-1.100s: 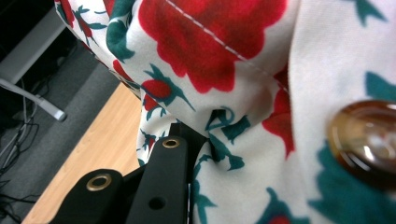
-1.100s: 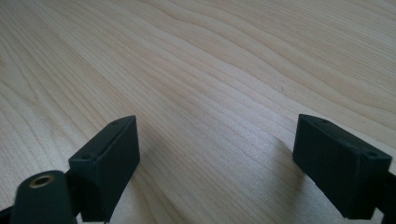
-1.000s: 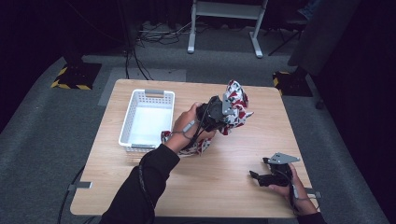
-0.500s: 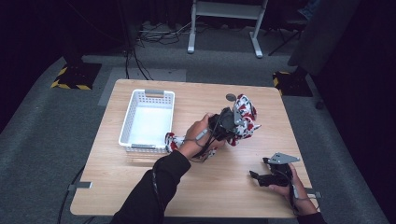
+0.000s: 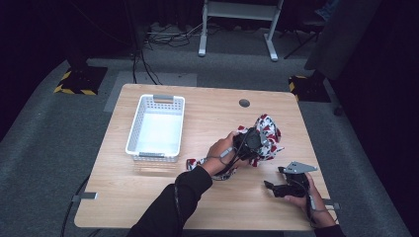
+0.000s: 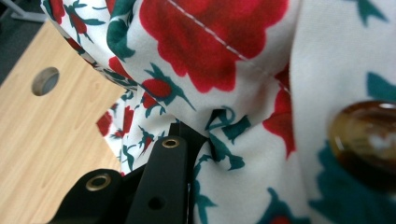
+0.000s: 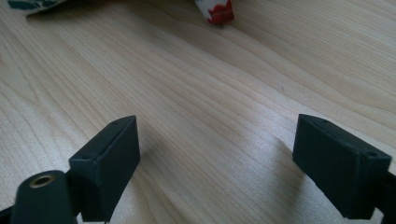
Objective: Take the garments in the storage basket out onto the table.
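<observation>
A dark room with grey carpet [image 5: 44, 148] is seen around a light wooden table [image 5: 212, 207]. A white basket [image 5: 156, 128] stands on the table's left half. To its right, a floral garment [image 5: 264, 138] in white, red and green is bunched near the table's middle right, one strip trailing left toward the near edge of the basket; no clear long axis can be told. The garment is clamped in the left gripper [image 5: 251, 143], whose jaws are pinched on a fold [image 6: 219, 135] beside a brown button [image 6: 369, 140]. The right gripper [image 5: 286, 186] is rested near the right near corner, jaws wide apart and holding nothing, well short of the cloth.
</observation>
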A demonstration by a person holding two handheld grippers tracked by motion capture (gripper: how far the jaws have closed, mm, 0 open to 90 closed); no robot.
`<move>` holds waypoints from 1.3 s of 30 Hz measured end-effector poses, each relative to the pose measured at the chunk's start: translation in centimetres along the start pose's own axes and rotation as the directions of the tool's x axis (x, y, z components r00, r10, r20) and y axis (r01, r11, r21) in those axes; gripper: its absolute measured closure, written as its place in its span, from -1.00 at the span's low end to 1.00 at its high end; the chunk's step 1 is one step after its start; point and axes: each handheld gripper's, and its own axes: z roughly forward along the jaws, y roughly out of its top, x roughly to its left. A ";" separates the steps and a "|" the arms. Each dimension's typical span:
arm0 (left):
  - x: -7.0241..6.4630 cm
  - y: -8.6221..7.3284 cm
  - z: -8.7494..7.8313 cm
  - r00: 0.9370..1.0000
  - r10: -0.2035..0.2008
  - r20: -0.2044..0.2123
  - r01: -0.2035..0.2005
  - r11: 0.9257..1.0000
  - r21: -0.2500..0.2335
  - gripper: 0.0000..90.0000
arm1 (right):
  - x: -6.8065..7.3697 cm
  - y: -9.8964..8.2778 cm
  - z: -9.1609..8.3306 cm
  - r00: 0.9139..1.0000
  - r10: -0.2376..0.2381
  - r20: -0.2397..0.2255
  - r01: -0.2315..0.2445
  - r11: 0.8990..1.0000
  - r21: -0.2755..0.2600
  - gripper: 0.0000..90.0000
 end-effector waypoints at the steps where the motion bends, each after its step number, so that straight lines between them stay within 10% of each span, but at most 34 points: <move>1: 0.0 -0.1 0.2 1.000 -0.008 -0.004 0.008 1.000 0.002 0.70 | 0.0 0.0 0.0 1.000 0.000 0.000 0.000 1.000 0.000 -0.67; 9: -0.1 -1.9 2.5 0.997 -0.076 -0.022 0.077 0.997 0.027 0.40 | 0.0 0.0 0.0 1.000 0.002 -0.001 -0.002 1.000 0.001 -0.67; 13: -0.1 -2.7 3.0 0.985 -0.143 -0.092 0.142 0.990 -0.014 -0.20 | 0.0 0.0 0.0 1.000 0.000 -0.002 0.000 1.000 0.001 -0.67; 18: 0.1 -3.8 0.5 0.986 -0.155 -0.059 0.152 0.987 -0.053 -0.49 | 0.0 0.0 0.0 1.000 -0.002 -0.004 0.002 1.000 0.001 -0.67; 23: 0.0 -6.3 -2.4 0.987 -0.140 -0.074 0.135 0.988 -0.073 -0.43 | 0.0 0.0 0.0 1.000 -0.003 -0.003 0.003 1.000 0.001 -0.67; 29: -1.3 -11.6 -3.3 0.986 -0.101 -0.134 0.105 0.994 0.018 -0.30 | 0.2 0.3 -0.4 1.000 0.007 0.019 -0.007 1.000 0.022 -0.41; 39: -1.3 -15.1 -1.8 0.983 -0.178 -0.044 0.180 0.983 0.031 -0.26 | 1.5 3.3 -1.7 1.000 0.011 0.029 -0.008 0.993 -0.114 -0.14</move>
